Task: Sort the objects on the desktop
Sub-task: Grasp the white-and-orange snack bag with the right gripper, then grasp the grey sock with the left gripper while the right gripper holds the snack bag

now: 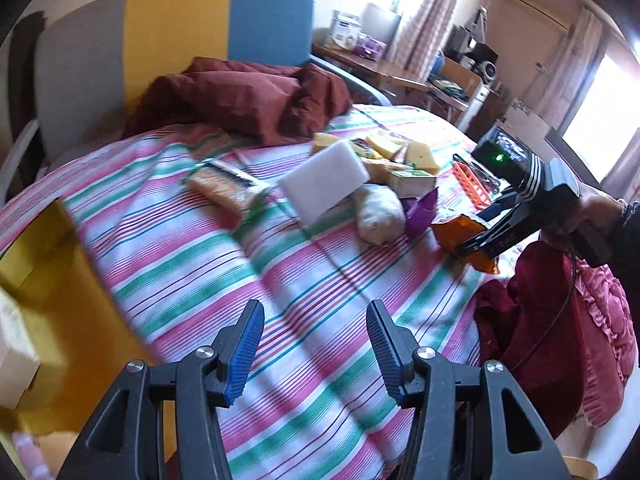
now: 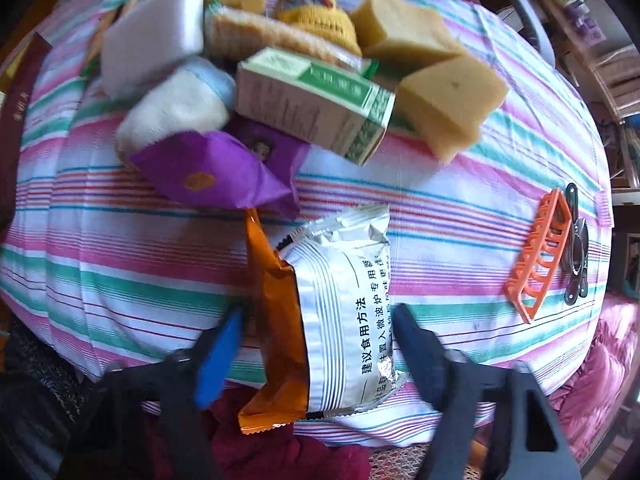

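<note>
The right tongs (image 2: 316,344) are pointed steeply down at a silver-and-orange foil snack packet (image 2: 340,312) lying on the striped pink, green and white cloth (image 2: 120,248) near its front edge. The packet is straddled by the blue-padded fingers (image 2: 218,356) — one on either side, a gap visible at the left pad, while contact at the right one cannot be told, so a grasp is not shown. The left tongs (image 1: 316,354) are held released and empty above a bare stretch of the same cloth.

Just beyond the packet a purple foil wrapper (image 2: 212,172) is seen, and behind it a heap: a green-and-white cardboard box (image 2: 312,100), a white foam block (image 2: 154,36), a rolled white cloth (image 2: 176,108), yellow sponge blocks (image 2: 448,100) and a clear-wrapped stack of crackers (image 2: 272,40). Well to the right an orange plastic rack (image 2: 538,256) is lying — touching it, a dark metal tool (image 2: 576,252). In the left view, a yellow cardboard box (image 1: 52,300) is seen at the cloth's left edge.
</note>
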{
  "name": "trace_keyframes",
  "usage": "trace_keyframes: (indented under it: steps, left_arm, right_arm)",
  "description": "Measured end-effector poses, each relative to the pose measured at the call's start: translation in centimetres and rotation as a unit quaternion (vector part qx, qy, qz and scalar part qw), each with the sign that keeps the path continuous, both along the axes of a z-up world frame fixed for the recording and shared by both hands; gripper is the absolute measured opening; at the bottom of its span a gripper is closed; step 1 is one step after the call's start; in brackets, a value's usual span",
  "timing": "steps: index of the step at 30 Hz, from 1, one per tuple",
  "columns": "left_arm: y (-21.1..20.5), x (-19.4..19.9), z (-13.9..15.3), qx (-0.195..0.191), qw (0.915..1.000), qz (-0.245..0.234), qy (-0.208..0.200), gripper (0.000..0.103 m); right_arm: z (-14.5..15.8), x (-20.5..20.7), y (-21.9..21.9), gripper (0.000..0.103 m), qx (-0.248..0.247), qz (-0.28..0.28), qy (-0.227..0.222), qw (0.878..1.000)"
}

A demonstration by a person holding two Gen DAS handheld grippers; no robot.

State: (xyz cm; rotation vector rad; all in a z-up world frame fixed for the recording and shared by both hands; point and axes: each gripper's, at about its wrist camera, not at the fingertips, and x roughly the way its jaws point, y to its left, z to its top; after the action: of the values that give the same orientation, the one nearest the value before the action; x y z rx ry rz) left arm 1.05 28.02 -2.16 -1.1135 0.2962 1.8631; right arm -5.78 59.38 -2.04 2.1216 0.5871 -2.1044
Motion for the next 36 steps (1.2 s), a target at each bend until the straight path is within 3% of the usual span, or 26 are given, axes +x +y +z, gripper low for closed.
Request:
trace_keyframes:
  steps: [9,21,27,36]
  left_arm:
    - [7.5,-1.2,-2.3,-0.006,0.9983,-0.036,-0.046,0.054]
    - [12.5,-4.4,-5.3,-0.002,0.9935,-0.011,-0.113,0.054]
    - [14.6,-4.9,-5.7,0.005,0.9917,-0.016,-0.127,0.054]
    - [18.3,-4.6,-7.5,-0.024,0.9897,-0.039,-0.136,0.058]
  right_arm:
    - [0.0,0.8,-0.4,0.062,0.011,0.033,0.008,0.999]
    - [0.6,1.3,0.3,0.062,-0.019,0.029,0.017,0.999]
    - [1.1,2.0,-0.2,0.062,-0.023,0.032,0.023,0.999]
    - [1.7,2.8,0.1,0.062,-0.028,0.029,0.033,0.999]
